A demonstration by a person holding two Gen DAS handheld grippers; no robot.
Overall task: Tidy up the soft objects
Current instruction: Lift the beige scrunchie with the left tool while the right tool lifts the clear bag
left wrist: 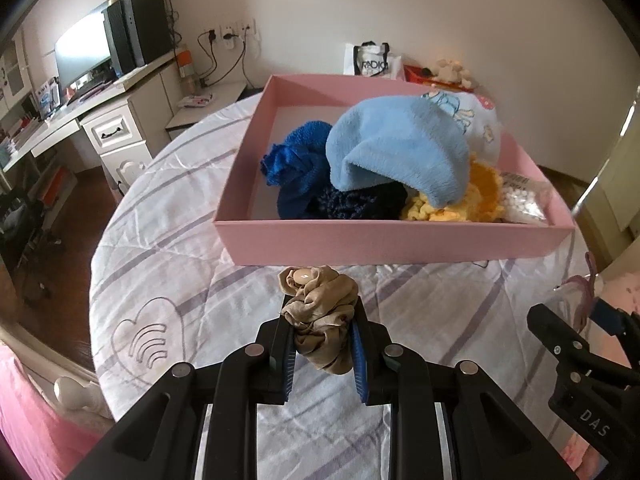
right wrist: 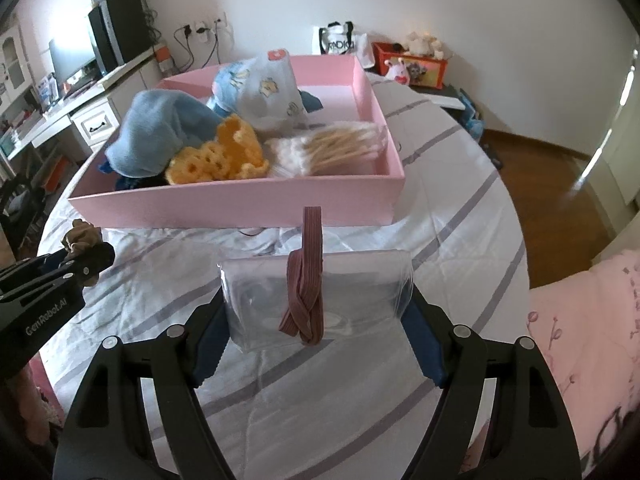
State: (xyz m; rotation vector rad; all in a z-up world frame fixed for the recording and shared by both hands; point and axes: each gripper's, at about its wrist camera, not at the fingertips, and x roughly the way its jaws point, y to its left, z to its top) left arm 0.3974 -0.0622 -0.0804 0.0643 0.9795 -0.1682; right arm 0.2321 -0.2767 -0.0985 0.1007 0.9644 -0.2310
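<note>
My left gripper (left wrist: 322,320) is shut on a crumpled beige stocking (left wrist: 320,312) and holds it just in front of the pink box (left wrist: 384,240). The stocking also shows in the right wrist view (right wrist: 82,238). My right gripper (right wrist: 316,300) is shut on a clear plastic packet with a mauve headband (right wrist: 306,292), held above the bedsheet before the pink box (right wrist: 240,204). The box holds a light blue fleece (left wrist: 396,144), a dark blue cloth (left wrist: 296,168), yellow crochet pieces (right wrist: 216,156), a printed cloth (right wrist: 264,88) and a bag of cotton swabs (right wrist: 332,148).
A striped white sheet (left wrist: 168,208) covers the round surface under the box. A desk with monitor (left wrist: 80,56) stands at the left. A bag (left wrist: 372,60) and a red box of plush toys (right wrist: 412,64) sit by the far wall. Pink bedding (right wrist: 580,320) lies at the right.
</note>
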